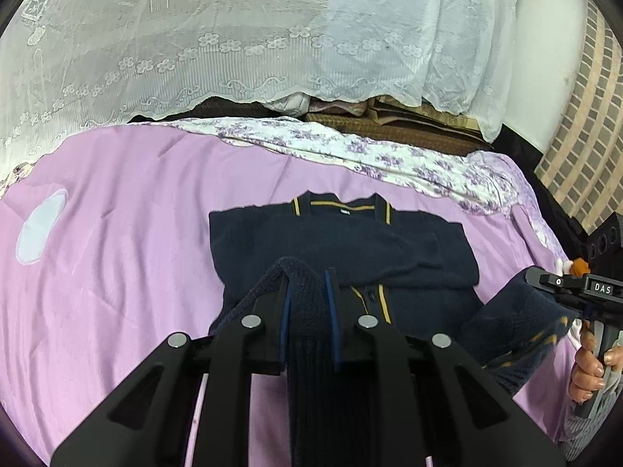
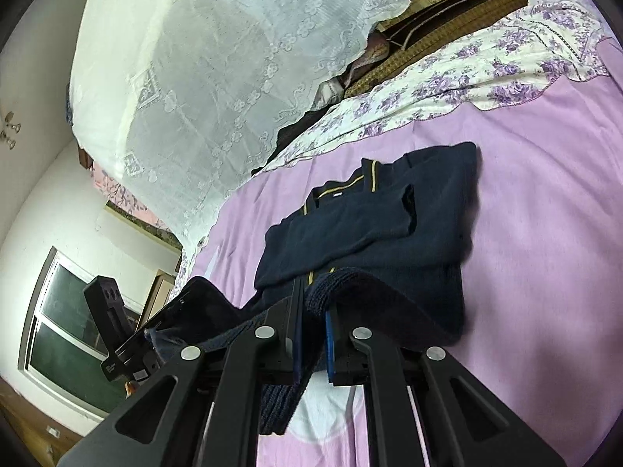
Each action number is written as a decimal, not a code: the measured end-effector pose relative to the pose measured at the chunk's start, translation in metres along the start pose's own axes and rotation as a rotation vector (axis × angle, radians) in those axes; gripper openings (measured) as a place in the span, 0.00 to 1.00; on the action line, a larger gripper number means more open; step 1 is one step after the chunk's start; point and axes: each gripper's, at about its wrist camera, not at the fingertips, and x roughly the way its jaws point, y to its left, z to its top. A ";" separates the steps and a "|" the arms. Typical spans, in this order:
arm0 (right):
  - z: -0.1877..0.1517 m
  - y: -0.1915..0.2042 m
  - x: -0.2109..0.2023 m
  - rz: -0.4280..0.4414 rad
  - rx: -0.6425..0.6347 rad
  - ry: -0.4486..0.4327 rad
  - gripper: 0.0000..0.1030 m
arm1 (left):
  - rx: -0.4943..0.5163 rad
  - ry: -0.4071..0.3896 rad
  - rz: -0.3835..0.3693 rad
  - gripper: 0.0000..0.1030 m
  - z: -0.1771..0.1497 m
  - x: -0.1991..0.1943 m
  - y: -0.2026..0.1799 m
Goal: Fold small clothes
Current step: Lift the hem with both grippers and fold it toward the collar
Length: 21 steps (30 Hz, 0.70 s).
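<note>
I have the navy cardigan on the lilac bedsheet, its long axis running from my claws toward the head of the bed, the yellow-trimmed collar pointing away at the floral cover and the lace cloth beyond. Its upper half lies flat with the sleeves folded across the chest; the hem end is raised off the bed. My left claw is pressed together on a fold of that ribbed hem, pointing forward and down along the garment. My right claw is likewise clamped on the hem's other corner, angled more shallowly and rolled to one side. In the left view I see the hand gripping the right claw's handle, knit draped beneath it.
</note>
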 end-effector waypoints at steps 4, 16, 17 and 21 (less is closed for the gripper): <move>0.017 -0.003 0.012 0.005 0.016 0.002 0.09 | 0.000 0.002 0.022 0.14 0.012 0.017 0.001; 0.055 -0.013 0.052 -0.011 0.030 0.019 0.09 | -0.021 0.012 0.049 0.13 0.041 0.066 0.014; 0.056 -0.014 0.055 -0.014 0.032 0.022 0.09 | -0.019 0.011 0.055 0.11 0.043 0.069 0.015; 0.064 -0.022 0.070 -0.023 0.043 0.043 0.09 | -0.006 0.015 0.077 0.09 0.048 0.085 0.017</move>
